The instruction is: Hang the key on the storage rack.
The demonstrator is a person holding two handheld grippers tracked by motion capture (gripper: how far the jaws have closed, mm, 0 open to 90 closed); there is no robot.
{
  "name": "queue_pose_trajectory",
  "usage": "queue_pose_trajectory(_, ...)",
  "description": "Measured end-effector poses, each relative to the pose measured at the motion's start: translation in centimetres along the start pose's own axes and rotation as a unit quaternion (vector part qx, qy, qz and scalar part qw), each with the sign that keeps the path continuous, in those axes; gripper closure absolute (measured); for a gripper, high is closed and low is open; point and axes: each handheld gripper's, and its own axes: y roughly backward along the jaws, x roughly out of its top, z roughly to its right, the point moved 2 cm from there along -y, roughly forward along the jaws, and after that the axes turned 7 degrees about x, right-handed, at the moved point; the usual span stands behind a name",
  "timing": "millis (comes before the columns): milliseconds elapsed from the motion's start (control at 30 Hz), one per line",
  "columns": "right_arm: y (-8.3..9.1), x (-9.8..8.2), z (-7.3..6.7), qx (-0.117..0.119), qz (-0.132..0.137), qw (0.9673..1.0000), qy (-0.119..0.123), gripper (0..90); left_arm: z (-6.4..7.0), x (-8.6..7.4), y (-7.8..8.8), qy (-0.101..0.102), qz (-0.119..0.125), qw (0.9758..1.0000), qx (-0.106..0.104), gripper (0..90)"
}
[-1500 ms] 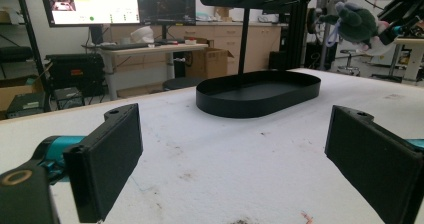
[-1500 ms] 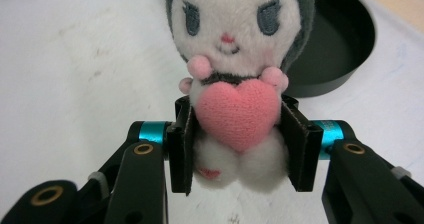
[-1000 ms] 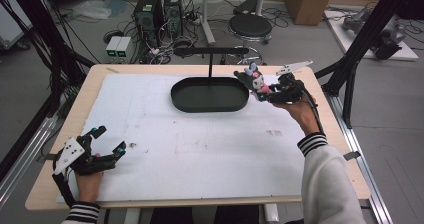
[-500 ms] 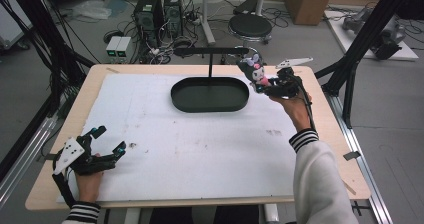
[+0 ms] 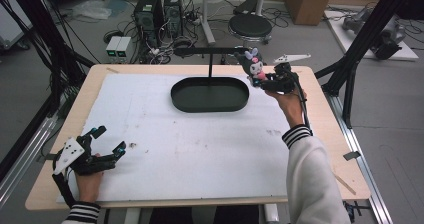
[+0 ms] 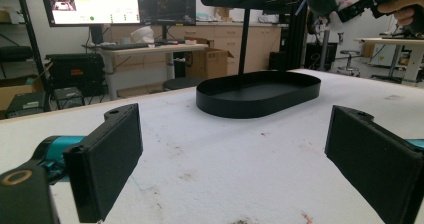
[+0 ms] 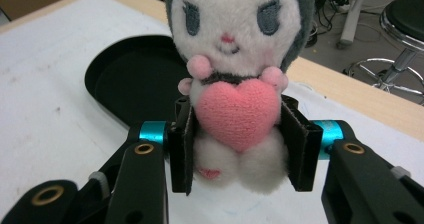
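A small plush doll [image 7: 235,84] with a dark hood, white face and pink heart is clamped at its body between the jaws of my right gripper [image 7: 239,151]. In the high view the plush doll [image 5: 254,65] is held in the air by the right gripper [image 5: 267,81], just right of the black oval tray [image 5: 210,95] and near the end of the black T-shaped stand [image 5: 210,51]. My left gripper [image 5: 102,146] rests open on the white mat at the front left, nothing between its pads [image 6: 107,159]. The tray [image 6: 257,91] lies far ahead of it.
The white mat [image 5: 190,139] covers most of the wooden table [image 5: 325,124]. The stand's post rises from the tray's far side. A stool [image 5: 250,26], computers and cables sit on the floor beyond the table. Black frame posts [image 5: 360,49] flank it.
The right gripper has carried the plush doll upward and away from me, toward the right end of the stand's bar. The left gripper has stayed still.
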Motion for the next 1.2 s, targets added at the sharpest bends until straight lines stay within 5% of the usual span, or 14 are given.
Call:
queue_pose_trajectory(533, -0.9, 2.0, -0.5, -0.028, 0.015, 0.9994, -0.009, 55.6, 0.0, 0.0, 0.0, 0.001, 0.000, 1.0000, 0.000, 8.8)
queue_pose_trajectory(1200, -1.6, 1.5, 1.4, -0.049, 0.028, 0.9973, -0.046, 55.5, 0.0, 0.0, 0.0, 0.000, 0.000, 1.0000, -0.001, 8.8)
